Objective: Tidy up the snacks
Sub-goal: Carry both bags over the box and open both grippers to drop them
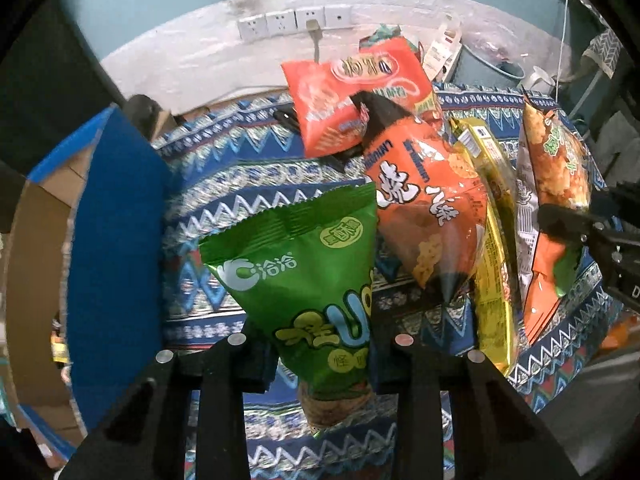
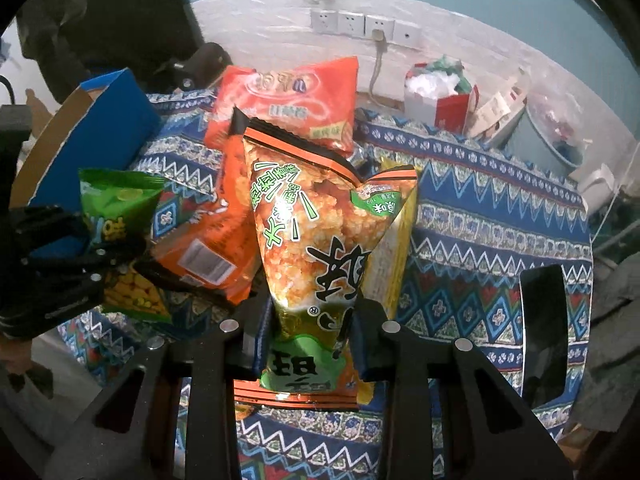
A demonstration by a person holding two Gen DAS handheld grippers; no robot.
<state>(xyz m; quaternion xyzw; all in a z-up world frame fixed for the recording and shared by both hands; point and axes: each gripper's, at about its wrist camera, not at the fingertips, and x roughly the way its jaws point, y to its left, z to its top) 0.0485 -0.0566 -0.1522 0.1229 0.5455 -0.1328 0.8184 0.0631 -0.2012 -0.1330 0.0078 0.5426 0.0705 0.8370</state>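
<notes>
My left gripper (image 1: 322, 354) is shut on a green snack bag (image 1: 304, 272), pinching its lower part so the bag stands up above the patterned cloth. In the right wrist view that green snack bag (image 2: 116, 212) shows at far left with the left gripper (image 2: 100, 264) on it. The right gripper (image 2: 310, 334) is shut on an orange-and-green rice cracker bag (image 2: 304, 248), which also appears at the right edge of the left wrist view as the rice cracker bag (image 1: 556, 168). An orange bag (image 1: 428, 208), a red bag (image 1: 352, 92) and a yellow packet (image 1: 490, 240) lie between them.
A blue cardboard box (image 1: 116, 240) with an open top stands at the left, the same blue box (image 2: 96, 136) in the right wrist view. The patterned tablecloth (image 2: 488, 216) covers the table. A wall socket strip (image 1: 294, 22), a white-red carton (image 2: 438, 100) and a blue tub (image 2: 556, 136) sit behind.
</notes>
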